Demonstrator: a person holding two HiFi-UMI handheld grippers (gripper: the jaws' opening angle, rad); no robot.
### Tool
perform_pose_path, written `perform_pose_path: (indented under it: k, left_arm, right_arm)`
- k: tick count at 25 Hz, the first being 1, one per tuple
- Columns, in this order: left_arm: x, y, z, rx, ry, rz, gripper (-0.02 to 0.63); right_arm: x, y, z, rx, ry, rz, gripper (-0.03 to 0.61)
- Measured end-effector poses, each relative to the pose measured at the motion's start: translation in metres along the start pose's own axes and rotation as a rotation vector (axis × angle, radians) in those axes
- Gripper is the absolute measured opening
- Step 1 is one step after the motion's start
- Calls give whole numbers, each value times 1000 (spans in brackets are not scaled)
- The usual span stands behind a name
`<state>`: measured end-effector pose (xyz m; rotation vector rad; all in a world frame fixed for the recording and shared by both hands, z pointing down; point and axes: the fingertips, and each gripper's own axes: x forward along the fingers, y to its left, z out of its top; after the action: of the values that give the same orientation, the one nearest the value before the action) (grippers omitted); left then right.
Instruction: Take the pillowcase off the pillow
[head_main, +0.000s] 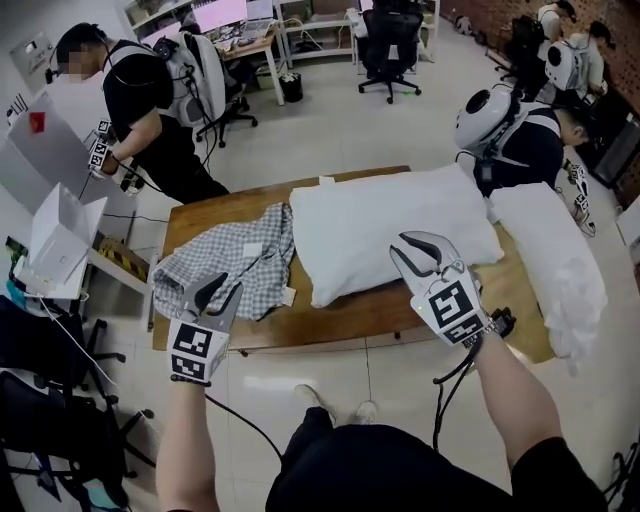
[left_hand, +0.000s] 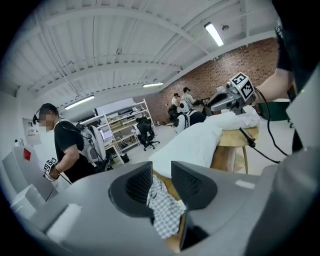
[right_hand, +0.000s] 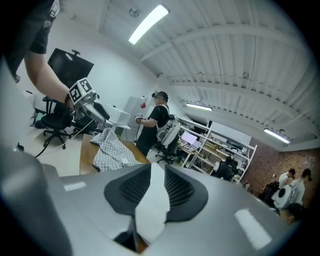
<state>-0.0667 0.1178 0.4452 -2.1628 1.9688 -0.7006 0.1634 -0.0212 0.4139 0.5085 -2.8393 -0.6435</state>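
The checked pillowcase (head_main: 235, 258) is lying crumpled at the left end of the wooden table (head_main: 350, 318). It is fully off the bare white pillow (head_main: 390, 225), which is resting just to its right with the edges touching. Judging by how the two are lying, the stripping itself is looking done.

The left gripper (head_main: 218, 290) is hovering at the near edge of the pillowcase with its jaws spread. Its own view is showing checked cloth in the gap, but the pads are not squeezing it. The right gripper (head_main: 402, 250) is sitting at the pillow's near right side, and its jaws are pinching a fold of the white cover, which is filling the narrow gap between them.

The pillowcase is probably behaving as thin, light, limp cloth that is bunching and sliding easily on the wood. A hem or corner is looking like the surest place to grip, since a pinch in the middle is only gathering loose folds. The pillow is appearing soft, bulky and light. A pinch there is catching just the outer skin, so it is likely sagging and swinging if lifted by one corner
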Motion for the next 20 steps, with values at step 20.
perform_pose_path:
  k: [20]
  left_arm:
    - [-50,-61,63,-67,-277,-95,3]
  right_arm:
    - [24,139,69,147,-131,27,2]
